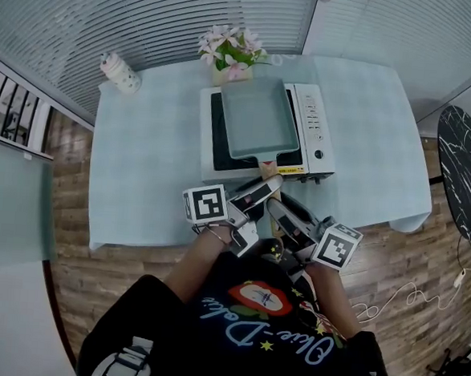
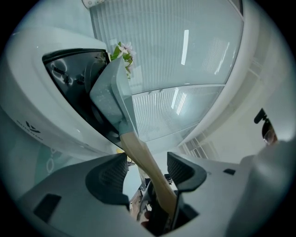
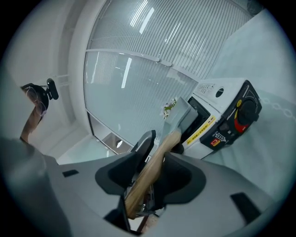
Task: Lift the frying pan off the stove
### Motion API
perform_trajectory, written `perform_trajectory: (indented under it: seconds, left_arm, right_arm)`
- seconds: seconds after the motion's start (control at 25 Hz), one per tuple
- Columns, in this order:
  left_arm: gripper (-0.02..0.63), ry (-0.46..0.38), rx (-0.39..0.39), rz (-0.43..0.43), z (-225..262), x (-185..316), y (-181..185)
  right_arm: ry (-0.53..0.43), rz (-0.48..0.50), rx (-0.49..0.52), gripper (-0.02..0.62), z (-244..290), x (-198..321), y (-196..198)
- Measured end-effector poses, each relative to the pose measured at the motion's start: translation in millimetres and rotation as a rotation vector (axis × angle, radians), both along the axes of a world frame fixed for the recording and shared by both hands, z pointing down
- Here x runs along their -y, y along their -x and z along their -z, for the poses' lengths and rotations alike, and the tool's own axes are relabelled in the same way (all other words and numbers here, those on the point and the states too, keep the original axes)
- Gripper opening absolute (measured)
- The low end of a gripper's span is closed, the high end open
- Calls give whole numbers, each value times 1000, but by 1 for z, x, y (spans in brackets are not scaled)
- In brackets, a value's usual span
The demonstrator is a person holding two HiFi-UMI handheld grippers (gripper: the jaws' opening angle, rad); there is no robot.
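1. Your table (image 1: 141, 160) wears a pale blue cloth. The stove (image 1: 320, 133) sits at its middle, flowers (image 1: 229, 50) just behind it.
2. The frying pan (image 1: 256, 116) rests flat on the stove, its wooden handle (image 2: 143, 157) pointing toward you.
3. Your left gripper (image 2: 148, 164) has its jaws spread, with the handle running between the pads and a clear gap on one side.
4. Your right gripper (image 3: 159, 157) pinches the handle, a jaw against each side.
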State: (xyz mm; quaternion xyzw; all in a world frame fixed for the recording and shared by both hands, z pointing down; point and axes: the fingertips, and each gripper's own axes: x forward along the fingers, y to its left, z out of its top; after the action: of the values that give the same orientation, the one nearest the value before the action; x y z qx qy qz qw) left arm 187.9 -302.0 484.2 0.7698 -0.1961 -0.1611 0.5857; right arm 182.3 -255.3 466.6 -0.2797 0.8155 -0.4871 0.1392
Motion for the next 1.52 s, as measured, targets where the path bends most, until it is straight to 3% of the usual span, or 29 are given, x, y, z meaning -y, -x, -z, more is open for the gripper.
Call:
perform_trajectory:
  seconds: [0.24, 0.88, 1.2, 1.4, 1.52]
  left_arm:
    - [202, 46, -9, 15, -5, 2, 2]
    - [163, 99, -39, 35, -2, 0, 4]
    - [163, 100, -21, 30, 2, -1, 5]
    - [163, 102, -83, 21, 14, -2, 2]
    - [163, 72, -52, 22, 19, -2, 4]
  right_arm:
    - [28, -10, 24, 143, -4, 1, 1]
    - [54, -28, 92, 137, 0, 3, 7]
    - [44, -34, 105, 146, 6, 3, 8]
    - [25, -31, 109, 153, 14, 2, 9]
    - [28, -35, 124, 153, 17, 1, 10]
